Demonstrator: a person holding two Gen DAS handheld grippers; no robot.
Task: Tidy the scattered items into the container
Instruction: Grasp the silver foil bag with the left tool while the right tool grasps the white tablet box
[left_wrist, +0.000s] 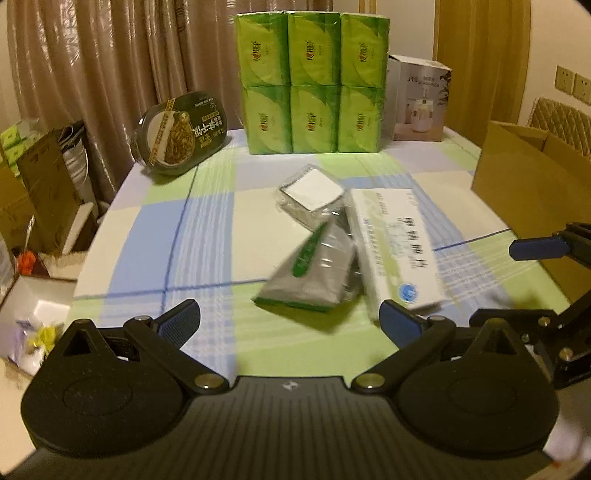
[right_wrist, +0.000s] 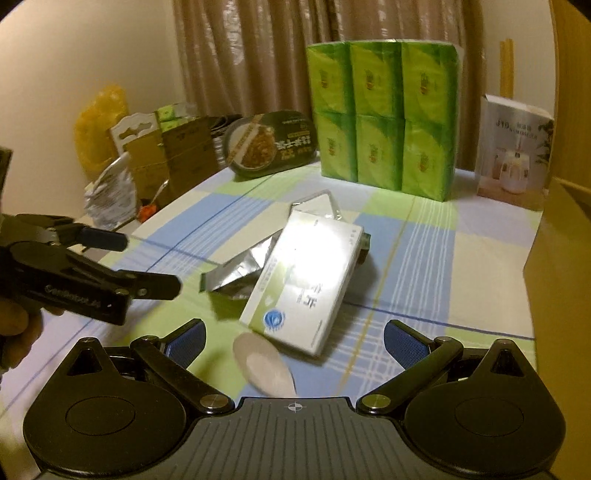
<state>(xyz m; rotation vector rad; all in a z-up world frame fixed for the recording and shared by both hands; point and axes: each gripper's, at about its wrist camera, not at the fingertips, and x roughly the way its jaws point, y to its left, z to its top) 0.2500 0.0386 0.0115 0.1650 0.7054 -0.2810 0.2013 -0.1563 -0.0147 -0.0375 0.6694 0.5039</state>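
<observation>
Three items lie in a loose pile mid-table: a silver and green foil pouch (left_wrist: 317, 273), a white medicine box (left_wrist: 395, 243) leaning over it, and a clear-wrapped white square packet (left_wrist: 312, 192) behind. My left gripper (left_wrist: 291, 321) is open just short of the pouch and holds nothing. In the right wrist view the white box (right_wrist: 306, 280) lies over the pouch (right_wrist: 240, 269), with a white spoon (right_wrist: 264, 365) in front. My right gripper (right_wrist: 295, 343) is open above the spoon and is empty. An open cardboard box (left_wrist: 535, 177) stands at the table's right edge.
At the back of the checked tablecloth (left_wrist: 207, 236) stand a green tissue multipack (left_wrist: 314, 85), a dark instant-noodle bowl (left_wrist: 181, 133) propped on its side and a humidifier carton (left_wrist: 417, 99). Cardboard boxes and bags (left_wrist: 40, 192) crowd the floor to the left. Curtains hang behind.
</observation>
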